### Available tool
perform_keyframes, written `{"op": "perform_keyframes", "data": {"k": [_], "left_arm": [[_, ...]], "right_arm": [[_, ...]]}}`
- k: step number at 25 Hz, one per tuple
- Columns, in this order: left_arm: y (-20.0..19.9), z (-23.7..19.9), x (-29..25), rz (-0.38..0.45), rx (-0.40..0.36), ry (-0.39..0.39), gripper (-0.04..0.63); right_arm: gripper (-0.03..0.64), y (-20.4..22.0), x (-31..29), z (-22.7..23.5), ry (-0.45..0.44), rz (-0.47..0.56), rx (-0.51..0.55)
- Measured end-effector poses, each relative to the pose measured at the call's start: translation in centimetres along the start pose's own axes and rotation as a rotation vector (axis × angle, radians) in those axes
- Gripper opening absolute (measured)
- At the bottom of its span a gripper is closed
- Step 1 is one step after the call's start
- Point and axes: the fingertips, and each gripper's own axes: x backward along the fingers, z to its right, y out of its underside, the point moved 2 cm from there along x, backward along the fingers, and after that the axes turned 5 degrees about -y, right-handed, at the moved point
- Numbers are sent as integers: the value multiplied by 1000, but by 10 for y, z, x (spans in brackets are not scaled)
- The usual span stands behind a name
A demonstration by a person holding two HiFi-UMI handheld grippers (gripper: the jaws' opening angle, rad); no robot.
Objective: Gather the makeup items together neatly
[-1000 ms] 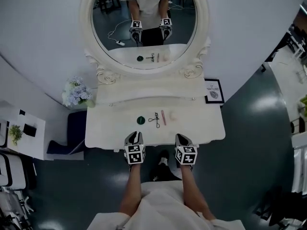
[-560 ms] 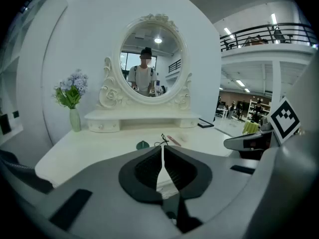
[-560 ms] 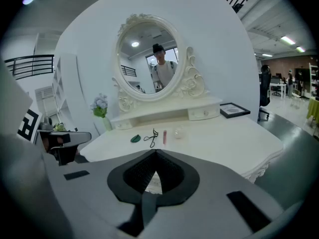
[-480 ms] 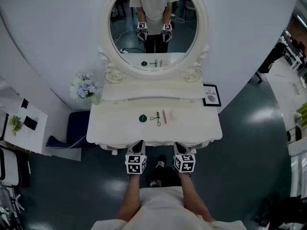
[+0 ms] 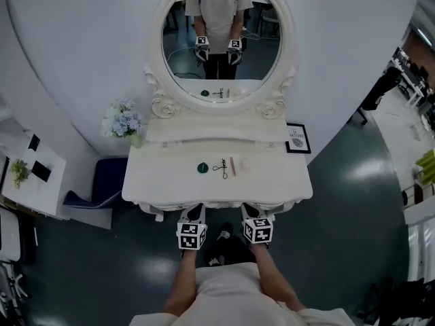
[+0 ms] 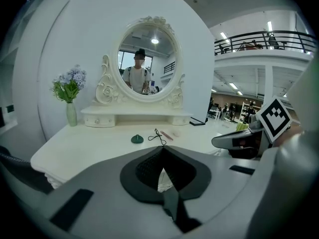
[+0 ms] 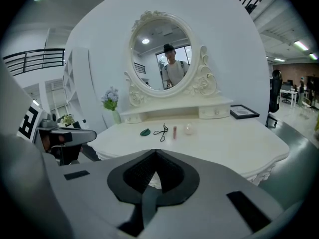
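Four makeup items lie in a row mid-table on the white vanity (image 5: 156,182): a green round piece (image 5: 202,168), a black eyelash curler (image 5: 219,168), a pink tube (image 5: 232,166) and a pale round piece (image 5: 245,163). My left gripper (image 5: 194,212) and right gripper (image 5: 249,210) hang side by side just off the table's front edge, well short of the items. Both are shut and hold nothing. The left gripper view shows its tips (image 6: 162,148) meeting, with the curler (image 6: 158,136) far ahead. The right gripper (image 7: 154,151) faces the pink tube (image 7: 175,131).
An oval mirror (image 5: 221,39) in a carved frame stands at the back above a low drawer shelf (image 5: 217,131). A vase of flowers (image 5: 124,122) is at the back left, a framed picture (image 5: 298,138) at the back right. A dark stool (image 5: 102,182) stands left of the table.
Both grippers have drawn back from over the table's front edge to just off it. The makeup items have not moved.
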Motion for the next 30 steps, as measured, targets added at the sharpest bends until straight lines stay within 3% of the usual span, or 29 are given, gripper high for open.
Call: {"op": "perform_keyframes", "data": {"k": [30], "left_arm": [[-4,2,1,4,6,22,14]], "right_arm": [[39,-6,3,3,-14,17,0]]}}
